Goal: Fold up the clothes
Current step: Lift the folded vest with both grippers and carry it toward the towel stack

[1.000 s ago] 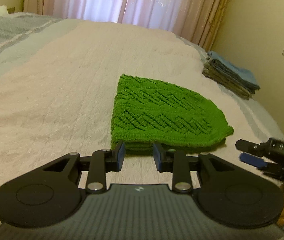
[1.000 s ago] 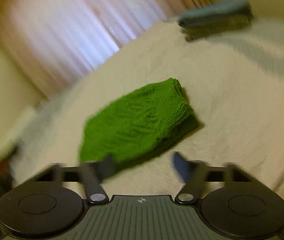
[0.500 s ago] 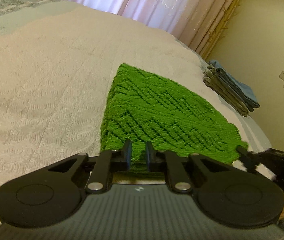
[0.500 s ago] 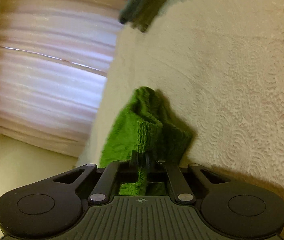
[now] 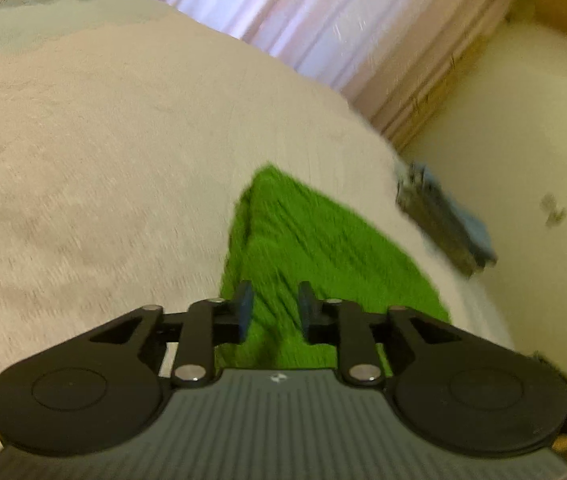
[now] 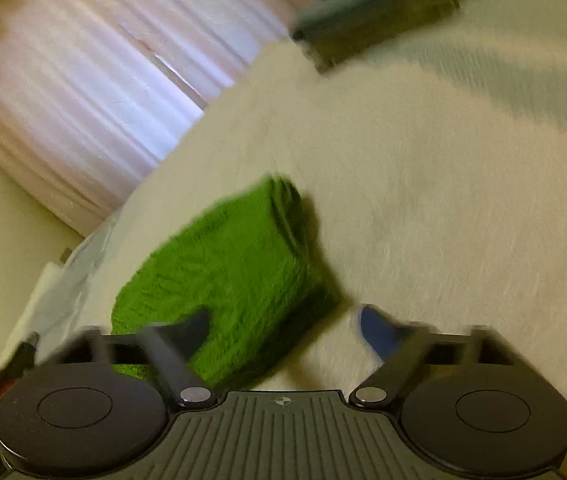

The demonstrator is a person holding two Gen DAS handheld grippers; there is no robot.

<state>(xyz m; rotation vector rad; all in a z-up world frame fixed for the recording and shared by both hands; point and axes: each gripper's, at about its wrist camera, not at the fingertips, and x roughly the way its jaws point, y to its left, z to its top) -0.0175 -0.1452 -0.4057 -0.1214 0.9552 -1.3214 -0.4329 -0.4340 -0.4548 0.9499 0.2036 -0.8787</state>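
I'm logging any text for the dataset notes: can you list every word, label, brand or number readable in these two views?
None is readable.
Left gripper body: a small white emblem, no letters.
Right gripper body: a crosshair mark, no letters.
Marks on the cream wall: too blurred to read.

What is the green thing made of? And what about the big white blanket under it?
The green thing looks like knitted yarn, maybe wool or acrylic: its surface is fuzzy and matte, with ridged stitch lines showing in the left wrist view. The white bedspread looks like soft woven or quilted cloth, matte with a faint raised pattern. Both pictures are blurred, so the exact fibre can't be told.
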